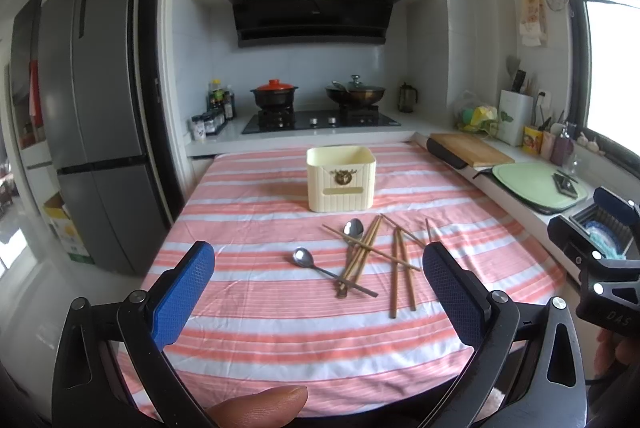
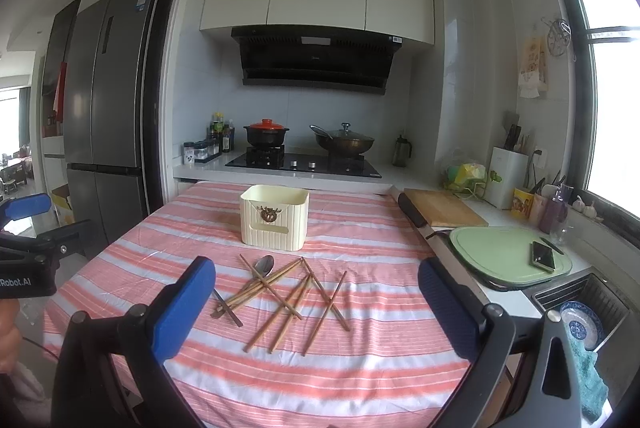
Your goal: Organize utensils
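Observation:
A cream utensil holder [image 1: 341, 178] stands upright on the pink striped tablecloth [image 1: 260, 316]; it also shows in the right wrist view [image 2: 274, 218]. In front of it lie several wooden chopsticks [image 1: 400, 268] [image 2: 292, 302] and two metal spoons [image 1: 304, 257] [image 1: 353, 228], crossed in a loose pile. One spoon [image 2: 265, 265] shows in the right wrist view. My left gripper [image 1: 318, 268] is open and empty, held above the near part of the table. My right gripper [image 2: 316, 284] is open and empty, also above the near part.
A stove with a red-lidded pot [image 1: 274, 93] and a wok [image 1: 354, 92] sits behind the table. To the right a counter holds a wooden board [image 2: 444, 212], a green board [image 2: 508, 254] with a phone [image 2: 543, 255], and a sink with a bowl [image 2: 582, 322]. A fridge [image 1: 92, 116] stands left.

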Motion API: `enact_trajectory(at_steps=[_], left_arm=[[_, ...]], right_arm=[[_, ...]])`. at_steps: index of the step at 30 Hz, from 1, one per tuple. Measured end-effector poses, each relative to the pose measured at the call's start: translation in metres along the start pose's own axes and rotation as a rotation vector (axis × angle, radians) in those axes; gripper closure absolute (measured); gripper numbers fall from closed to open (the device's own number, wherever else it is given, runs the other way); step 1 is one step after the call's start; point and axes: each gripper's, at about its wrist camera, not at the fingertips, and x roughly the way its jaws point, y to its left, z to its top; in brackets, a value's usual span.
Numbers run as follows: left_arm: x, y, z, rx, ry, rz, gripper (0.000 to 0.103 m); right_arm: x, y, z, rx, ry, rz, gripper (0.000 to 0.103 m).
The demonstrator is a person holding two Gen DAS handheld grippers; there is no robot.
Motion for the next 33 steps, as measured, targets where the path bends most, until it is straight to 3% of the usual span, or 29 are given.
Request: enact_trajectory(at_steps=[33], left_arm=[[0.006,-0.011,-0.001,0.021,0.025,-0.001,0.0]], right_arm=[[0.006,-0.005,-0.001,0.015,0.002,-0.017,0.0]])
